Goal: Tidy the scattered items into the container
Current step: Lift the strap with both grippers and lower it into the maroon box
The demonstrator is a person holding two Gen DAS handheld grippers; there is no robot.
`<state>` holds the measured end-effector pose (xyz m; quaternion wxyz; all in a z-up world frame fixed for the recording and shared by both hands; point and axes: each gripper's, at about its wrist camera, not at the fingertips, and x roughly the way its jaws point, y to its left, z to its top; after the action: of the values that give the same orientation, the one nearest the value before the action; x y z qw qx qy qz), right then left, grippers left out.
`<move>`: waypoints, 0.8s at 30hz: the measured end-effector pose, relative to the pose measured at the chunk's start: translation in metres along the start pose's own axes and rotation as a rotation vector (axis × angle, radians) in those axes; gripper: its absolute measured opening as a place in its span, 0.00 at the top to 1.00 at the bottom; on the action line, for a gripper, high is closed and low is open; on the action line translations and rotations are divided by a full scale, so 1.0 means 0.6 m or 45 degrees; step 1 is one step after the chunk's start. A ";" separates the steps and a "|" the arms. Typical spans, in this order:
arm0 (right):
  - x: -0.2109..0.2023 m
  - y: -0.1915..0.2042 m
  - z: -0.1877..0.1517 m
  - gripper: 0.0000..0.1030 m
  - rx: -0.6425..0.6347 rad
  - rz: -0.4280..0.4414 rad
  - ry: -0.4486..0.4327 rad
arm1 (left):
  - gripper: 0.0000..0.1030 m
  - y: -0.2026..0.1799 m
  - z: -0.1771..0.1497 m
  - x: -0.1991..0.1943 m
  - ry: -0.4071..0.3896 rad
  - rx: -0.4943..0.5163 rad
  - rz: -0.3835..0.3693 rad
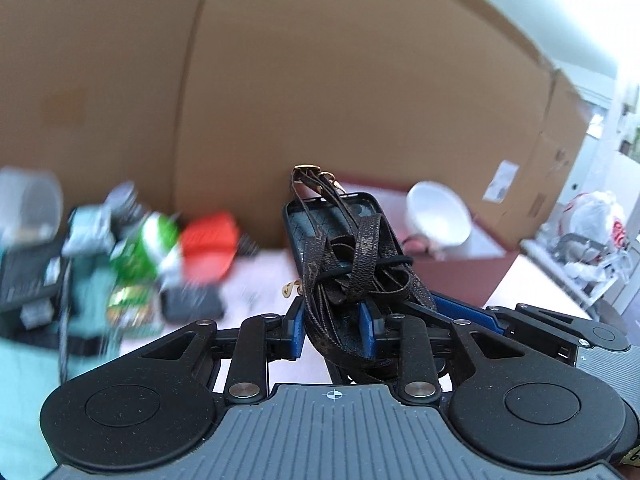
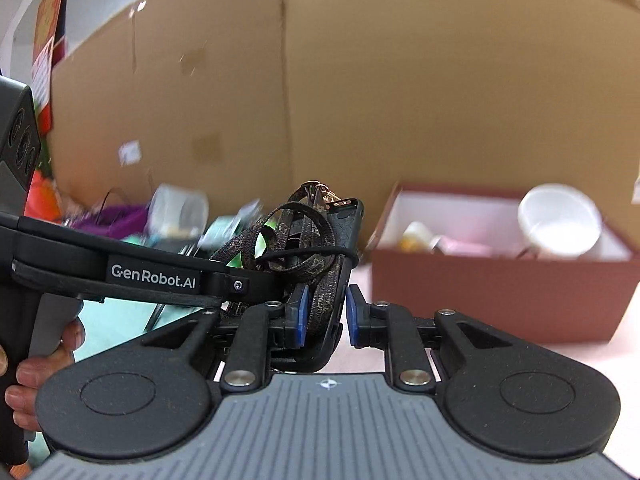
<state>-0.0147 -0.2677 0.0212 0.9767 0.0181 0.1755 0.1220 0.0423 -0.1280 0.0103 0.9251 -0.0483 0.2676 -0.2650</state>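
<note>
A: Red box point(image 2: 496, 300) ahead, open top, with a white cup point(image 2: 560, 220) and small bits inside.

B: The phone case point(image 2: 340, 248) with its strap point(image 2: 308, 256)?

A: Left of the box, lifted. Left gripper point(image 1: 332, 320) and right gripper point(image 2: 324, 316) both clamp it.

B: Around it?

A: Cardboard wall point(image 2: 400, 80) behind the box; clutter point(image 1: 132, 252) piled further left.

A pale pink tabletop point(image 2: 500, 360) carries a dark red box point(image 2: 496, 300) and blurred clutter point(image 1: 132, 256).

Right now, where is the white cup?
The white cup lies tipped inside the red box, at its right end, on the right of both views, before the cardboard wall.
</note>
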 end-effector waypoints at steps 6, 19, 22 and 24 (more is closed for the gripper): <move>0.003 -0.051 0.054 0.78 0.017 -0.094 -0.116 | 0.72 -0.044 0.066 0.045 -0.074 0.088 -0.058; 0.100 -0.155 0.084 0.78 0.102 -0.175 -0.072 | 0.72 -0.039 0.114 0.195 0.013 0.087 -0.083; 0.126 -0.166 0.074 0.78 0.119 -0.158 -0.029 | 0.72 -0.024 0.109 0.219 0.054 0.068 -0.070; 0.141 -0.170 0.069 0.78 0.129 -0.142 -0.010 | 0.72 -0.015 0.108 0.230 0.074 0.042 -0.073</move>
<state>0.1003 -0.3458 0.0234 0.9805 0.0583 0.1783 0.0581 0.1708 -0.2104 0.0024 0.9096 -0.0331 0.2885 -0.2972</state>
